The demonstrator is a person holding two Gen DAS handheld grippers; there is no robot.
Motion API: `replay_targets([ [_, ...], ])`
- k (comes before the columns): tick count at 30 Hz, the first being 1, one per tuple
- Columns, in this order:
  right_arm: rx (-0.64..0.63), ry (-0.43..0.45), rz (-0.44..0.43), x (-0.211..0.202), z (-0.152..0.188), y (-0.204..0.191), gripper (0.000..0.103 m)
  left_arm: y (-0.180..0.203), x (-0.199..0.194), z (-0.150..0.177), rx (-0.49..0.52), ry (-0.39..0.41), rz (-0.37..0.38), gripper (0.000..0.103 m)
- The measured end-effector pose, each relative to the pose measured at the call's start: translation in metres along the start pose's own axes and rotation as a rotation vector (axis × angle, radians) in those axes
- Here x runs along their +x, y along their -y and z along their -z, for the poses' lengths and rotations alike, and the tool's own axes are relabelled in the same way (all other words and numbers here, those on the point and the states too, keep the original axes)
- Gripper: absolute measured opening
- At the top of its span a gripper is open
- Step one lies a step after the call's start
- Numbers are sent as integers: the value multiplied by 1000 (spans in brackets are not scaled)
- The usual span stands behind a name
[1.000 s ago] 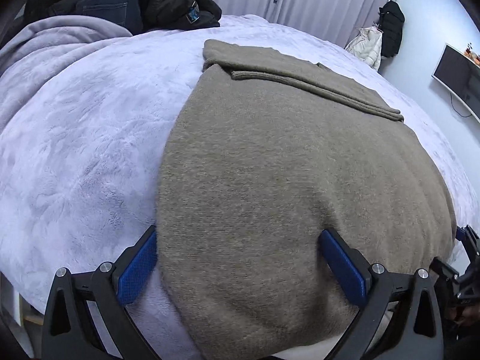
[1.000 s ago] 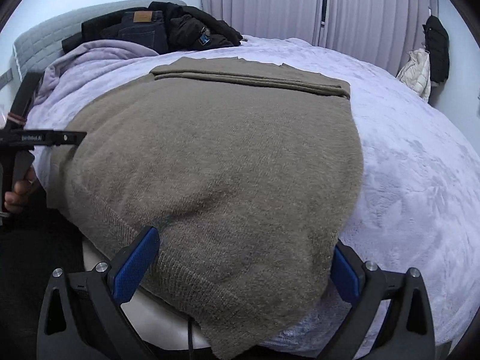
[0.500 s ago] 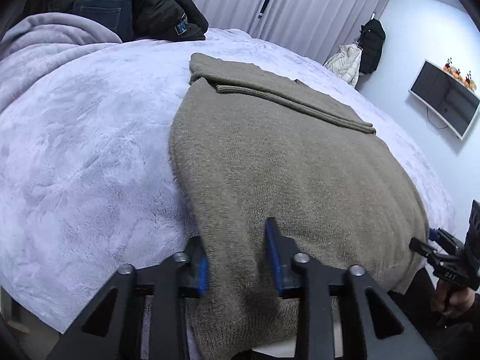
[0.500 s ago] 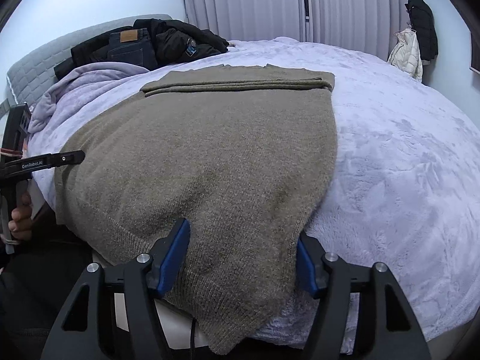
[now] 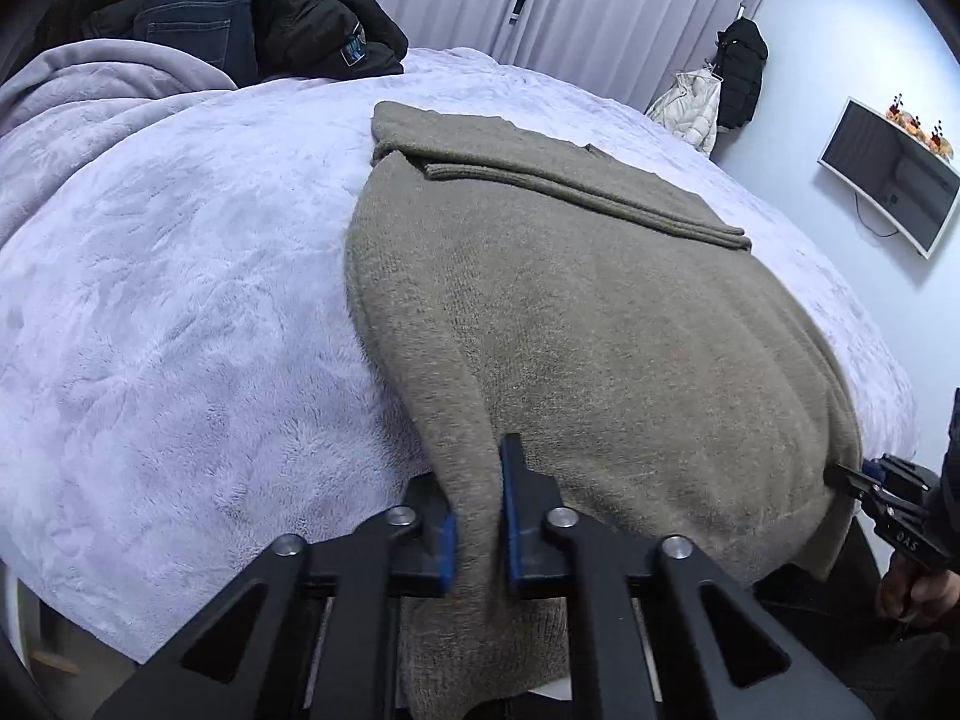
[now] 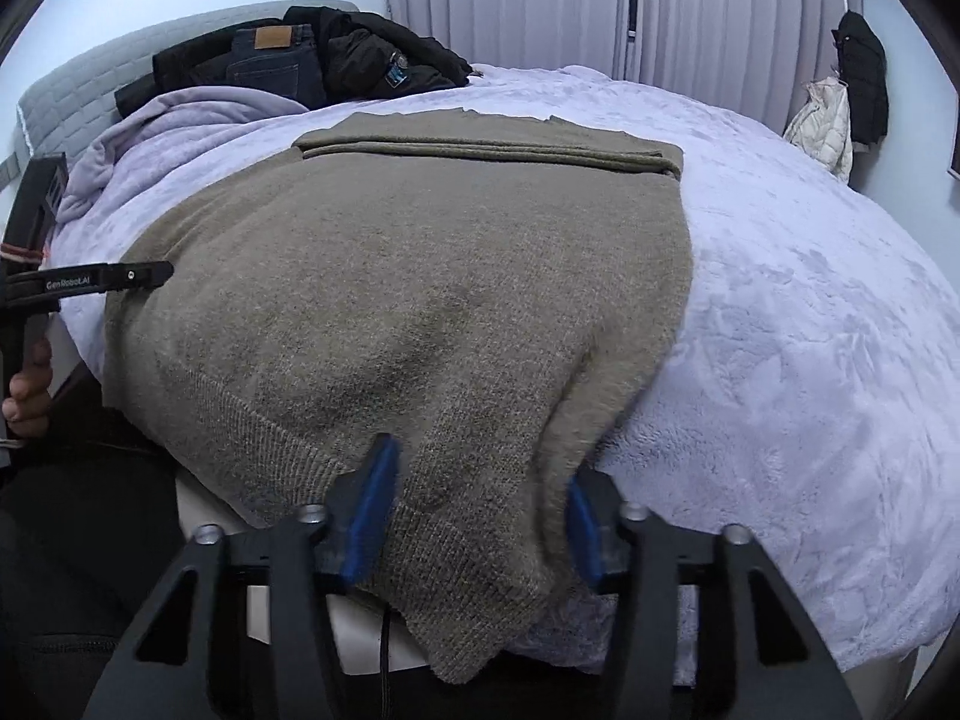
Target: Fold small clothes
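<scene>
**Operator:** My left gripper has its jaws closing, with a pinched ridge of the sweater between the blue pads; they already press the knit near its bottom-left corner. My right gripper is closing too, but its pads stand wider, with a thick bunch of the hem's right corner gathered between them and pressing against both.

**Spotter:** Where does the rest of it lie?

**Operator:** Spread flat on the lilac bedspread, its hem hanging over the near edge of the bed towards me. The far end is already doubled over into a flat band, sleeves tucked in as far as I can tell.

**Spotter:** How do you expect it to handle?

**Operator:** Soft and floppy, I judge, a fuzzy mid-weight knit. It bunches easily under the pads, so there is no stiffness to rely on; the middle will sag between my two holds when lifted. The ribbed hem looks denser, so that is the best place to take hold, one corner each side. It shouldn't slip, since fuzzy knit against rubbery pads grips well, and the plush bedspread will probably drag on it rather than let it slide.

**Spotter:** Anything nearby to mind?

**Operator:** The jeans and dark jackets are piled by the headboard, well apart from the sweater. Nothing fragile. My one worry is catching only the top layer on the left, which I cannot tell from here.
</scene>
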State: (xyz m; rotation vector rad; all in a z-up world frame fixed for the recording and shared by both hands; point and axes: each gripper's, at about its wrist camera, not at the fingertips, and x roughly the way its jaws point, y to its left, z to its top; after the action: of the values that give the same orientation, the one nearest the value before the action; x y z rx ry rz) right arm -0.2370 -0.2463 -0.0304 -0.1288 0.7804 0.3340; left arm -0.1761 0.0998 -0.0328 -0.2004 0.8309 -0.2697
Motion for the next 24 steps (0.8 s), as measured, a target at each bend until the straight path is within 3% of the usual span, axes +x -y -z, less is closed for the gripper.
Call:
replay_targets([
  [2,76,6,-83,-7,-4,14,15,0,-9,-6,-12,12,22,11],
  [9,185,131,-244,-36,-28,41,14,12,-36,-40,14,107,39,11],
  [17,157,262,-260,-56,-86,51,14,24,-45,-103,8,178,42,11],
  [24,183,295,-245,-51,-137,65,14,24,-26,-153,-56,155,55,11],
])
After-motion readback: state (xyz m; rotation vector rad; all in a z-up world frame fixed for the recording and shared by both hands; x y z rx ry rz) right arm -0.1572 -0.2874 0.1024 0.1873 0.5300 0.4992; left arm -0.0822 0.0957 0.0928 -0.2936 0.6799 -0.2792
